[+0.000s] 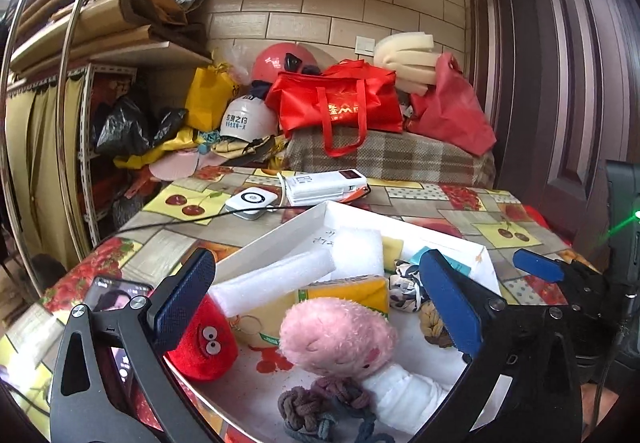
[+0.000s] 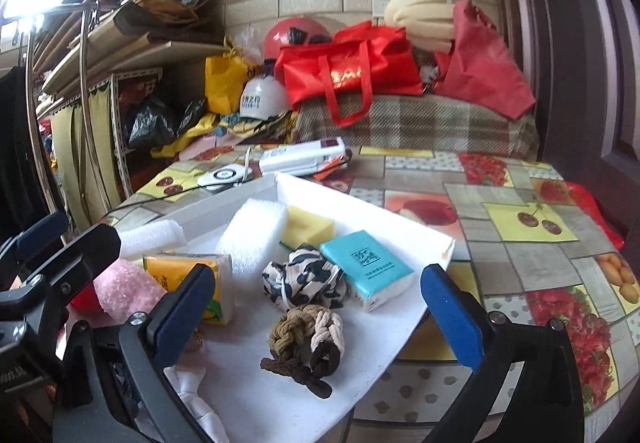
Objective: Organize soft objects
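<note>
Soft objects, among them pink plush [image 1: 336, 335] and knotted rope [image 2: 306, 339], lay inside white tray [image 1: 308, 219]. Left gripper [image 1: 316, 307] and right gripper [image 2: 316, 307] hovered above the tray, jaws wide, empty. Advisable: withdraw upward, avoiding snags.

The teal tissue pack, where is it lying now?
In the right wrist view the teal tissue pack lies in the white tray, near its right edge, just right of the black-and-white scrunchie and in front of the yellow sponge.
</note>
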The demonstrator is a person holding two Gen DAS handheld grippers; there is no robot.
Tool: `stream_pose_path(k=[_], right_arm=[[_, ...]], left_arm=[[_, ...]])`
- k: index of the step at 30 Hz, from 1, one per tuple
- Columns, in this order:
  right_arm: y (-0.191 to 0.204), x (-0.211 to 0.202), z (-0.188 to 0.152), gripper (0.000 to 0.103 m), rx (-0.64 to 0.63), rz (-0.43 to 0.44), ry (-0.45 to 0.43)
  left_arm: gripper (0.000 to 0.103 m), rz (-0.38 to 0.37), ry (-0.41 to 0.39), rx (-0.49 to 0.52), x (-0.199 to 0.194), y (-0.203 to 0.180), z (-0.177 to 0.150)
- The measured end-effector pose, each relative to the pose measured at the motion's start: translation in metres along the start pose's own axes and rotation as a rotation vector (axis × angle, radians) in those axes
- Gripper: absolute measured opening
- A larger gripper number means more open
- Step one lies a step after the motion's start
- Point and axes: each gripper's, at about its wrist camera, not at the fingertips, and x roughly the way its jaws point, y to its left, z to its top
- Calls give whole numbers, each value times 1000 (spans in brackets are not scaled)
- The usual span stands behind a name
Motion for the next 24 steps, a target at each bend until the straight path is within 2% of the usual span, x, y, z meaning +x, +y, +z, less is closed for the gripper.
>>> stream_pose_path(k=[3,6,13,16,20,24], right_arm=[[-4,-6,0,103,20,-25,-28],[-17,-18,-2,103,75,-5,-96],[-37,-40,-11,103,123,-18,-126],[-47,-51,-17,103,145,-12,-128],[-59,-65,-23,103,163,-24,-129],[-61,-84,-28,103,122,-74,-169]], left_arm=[[103,11,20,-21,-1,1,-2],[103,24,28,8,-3,-6,-4],[103,28,20,137,-14,-34,-12],[103,28,49,154,-15,-42,-15],[103,90,92,173,-16,-51,-18],[103,92,71,178,-25,-54,-22]])
